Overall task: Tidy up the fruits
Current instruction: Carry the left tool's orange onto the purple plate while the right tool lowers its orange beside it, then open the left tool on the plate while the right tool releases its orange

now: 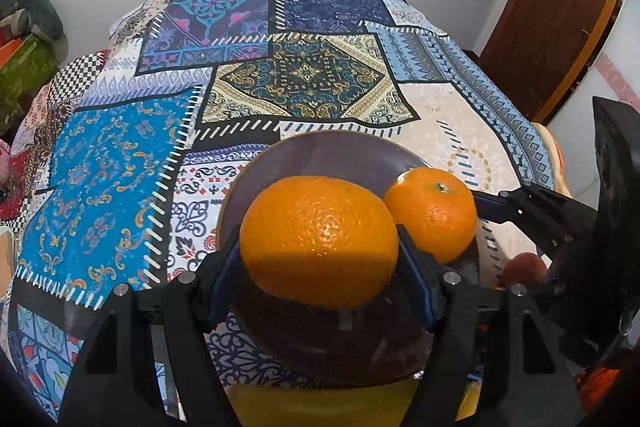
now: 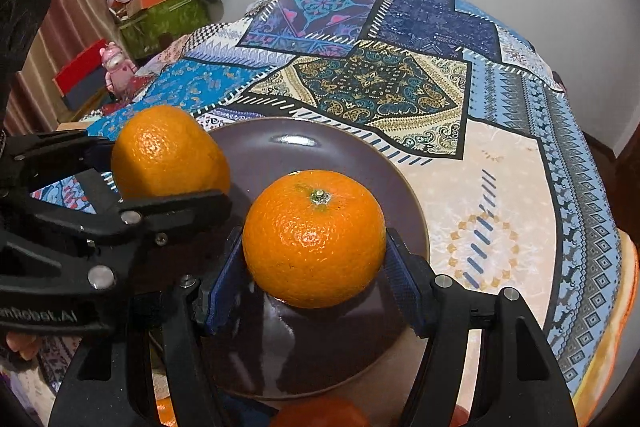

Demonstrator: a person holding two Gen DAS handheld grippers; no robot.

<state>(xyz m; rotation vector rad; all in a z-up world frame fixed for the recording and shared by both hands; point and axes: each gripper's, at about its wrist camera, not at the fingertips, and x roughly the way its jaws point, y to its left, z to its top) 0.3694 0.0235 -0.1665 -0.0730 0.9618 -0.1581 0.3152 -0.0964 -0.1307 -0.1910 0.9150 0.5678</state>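
Note:
In the left wrist view my left gripper (image 1: 320, 251) is shut on a large orange (image 1: 320, 243), its blue pads pressing both sides. In the right wrist view my right gripper (image 2: 314, 247) is shut on a smaller orange (image 2: 314, 239) with its green stem end up. Both fruits hang close together over a dark purple plate (image 2: 320, 147); I cannot tell whether either touches it. The right wrist view also shows the left gripper (image 2: 160, 175) and its orange (image 2: 168, 151) over the plate's left rim. The left wrist view shows the smaller orange (image 1: 432, 213) to the right, above the plate (image 1: 332, 155).
The plate sits near the front of a round table under a patchwork cloth (image 2: 400, 79). Another orange fruit (image 2: 320, 413) shows at the near edge, and something yellow (image 1: 320, 403) lies below the plate. Boxes and clutter (image 2: 160, 15) stand beyond the table's left side.

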